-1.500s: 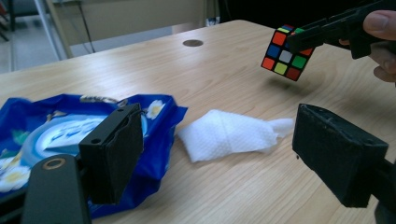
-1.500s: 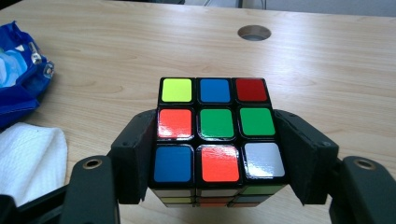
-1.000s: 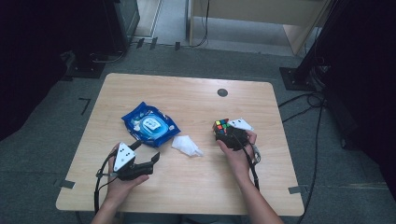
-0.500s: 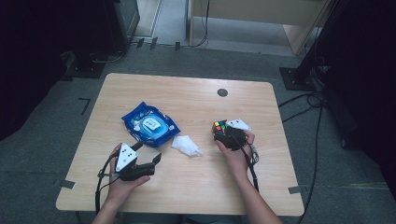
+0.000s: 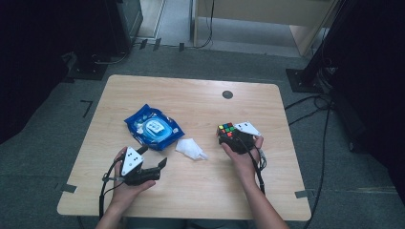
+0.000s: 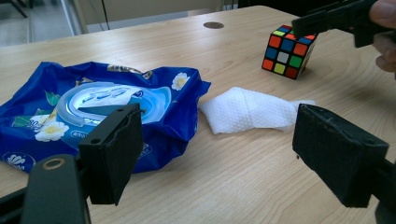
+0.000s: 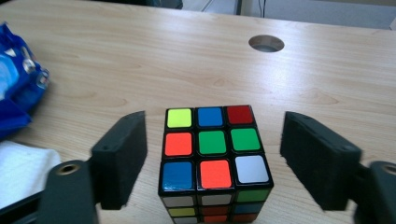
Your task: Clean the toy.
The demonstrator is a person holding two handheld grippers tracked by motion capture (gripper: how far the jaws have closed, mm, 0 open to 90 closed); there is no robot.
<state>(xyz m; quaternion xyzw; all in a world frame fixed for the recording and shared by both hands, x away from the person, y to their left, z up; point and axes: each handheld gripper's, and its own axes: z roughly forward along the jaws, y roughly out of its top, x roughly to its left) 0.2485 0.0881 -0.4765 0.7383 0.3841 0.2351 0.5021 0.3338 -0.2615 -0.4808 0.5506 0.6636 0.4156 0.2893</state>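
So the right gripper [image 7: 212, 158] has its jaws spread wide with the scrambled cube [image 7: 212, 156] sitting on the bench [image 5: 200, 102] between them, not touching. Left gripper [image 6: 233, 158] gapes too, wet-wipe pack [image 6: 93, 112] and crumpled wipe [image 6: 247, 109] just ahead.

Your table [image 5: 200, 186] is light wood with fine grain lines, smooth and only a little shiny. The blue wet-wipe pack [image 6: 84, 112] is thin plastic film, shiny and full of crinkles. The white wipe [image 6: 245, 111] beside it looks like soft cloth with tiny bumps. Your Rubik's cube [image 7: 212, 158] is hard black plastic with smooth, bright, glossy colour squares. The pads [image 7: 122, 156] on your right gripper [image 7: 217, 161] look like dull black foam, a bit rough.
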